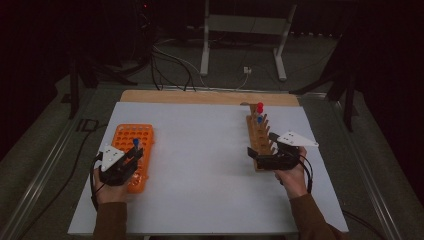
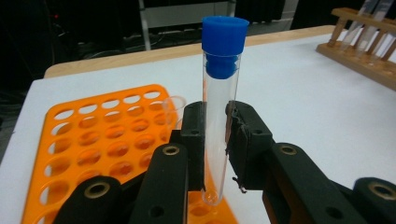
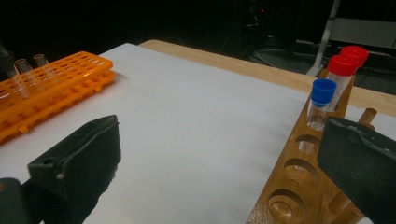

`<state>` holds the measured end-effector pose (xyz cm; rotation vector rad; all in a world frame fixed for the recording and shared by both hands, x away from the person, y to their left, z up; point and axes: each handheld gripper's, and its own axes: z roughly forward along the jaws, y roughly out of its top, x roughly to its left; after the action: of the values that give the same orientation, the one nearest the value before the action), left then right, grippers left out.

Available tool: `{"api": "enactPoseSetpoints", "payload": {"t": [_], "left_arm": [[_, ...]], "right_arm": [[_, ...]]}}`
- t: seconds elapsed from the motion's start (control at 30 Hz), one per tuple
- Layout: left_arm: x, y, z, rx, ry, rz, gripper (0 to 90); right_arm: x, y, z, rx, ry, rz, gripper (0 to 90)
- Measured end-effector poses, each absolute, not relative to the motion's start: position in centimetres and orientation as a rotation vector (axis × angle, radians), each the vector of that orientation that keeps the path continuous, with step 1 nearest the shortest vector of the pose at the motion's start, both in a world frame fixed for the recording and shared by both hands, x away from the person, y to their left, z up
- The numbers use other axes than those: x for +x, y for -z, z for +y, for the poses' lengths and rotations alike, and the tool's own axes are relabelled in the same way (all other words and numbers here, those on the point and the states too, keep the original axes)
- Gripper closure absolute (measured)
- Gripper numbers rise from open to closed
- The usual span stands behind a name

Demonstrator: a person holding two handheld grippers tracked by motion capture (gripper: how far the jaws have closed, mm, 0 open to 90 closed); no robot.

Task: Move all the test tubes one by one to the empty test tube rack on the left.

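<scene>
My left gripper (image 2: 215, 122) is shut on a clear test tube (image 2: 222, 88) with a blue cap (image 2: 225, 37), held upright. The tube's round bottom hangs just above the near right edge of the orange rack (image 2: 93, 135). In the high view the left gripper (image 1: 131, 155) is over the rack's (image 1: 127, 132) near right part. My right gripper (image 3: 219, 154) stands wide open with nothing between its pads. It rests by the near end of the wooden rack (image 3: 299, 186), which holds a blue-capped tube (image 3: 322, 100) and two red-capped tubes (image 3: 343, 70).
An uncapped clear tube (image 2: 173, 109) stands in the orange rack just behind my left jaws, and two more uncapped tubes (image 3: 21, 77) show from the right gripper view. The white mat (image 1: 200, 165) lies between the racks. Table legs and cables (image 1: 170, 65) lie beyond the far edge.
</scene>
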<state>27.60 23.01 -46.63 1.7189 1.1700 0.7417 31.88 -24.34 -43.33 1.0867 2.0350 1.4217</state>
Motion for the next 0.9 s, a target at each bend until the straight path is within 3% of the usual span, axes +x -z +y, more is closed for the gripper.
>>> {"api": "enactPoseSetpoints", "payload": {"t": [0.9], "left_arm": [[27.7, 48.1, 22.5, 1.926, -0.695, 1.295, 77.7]], "right_arm": [[31.9, 43.4, -24.2, 1.078, -1.423, 2.045, 0.3]]}}
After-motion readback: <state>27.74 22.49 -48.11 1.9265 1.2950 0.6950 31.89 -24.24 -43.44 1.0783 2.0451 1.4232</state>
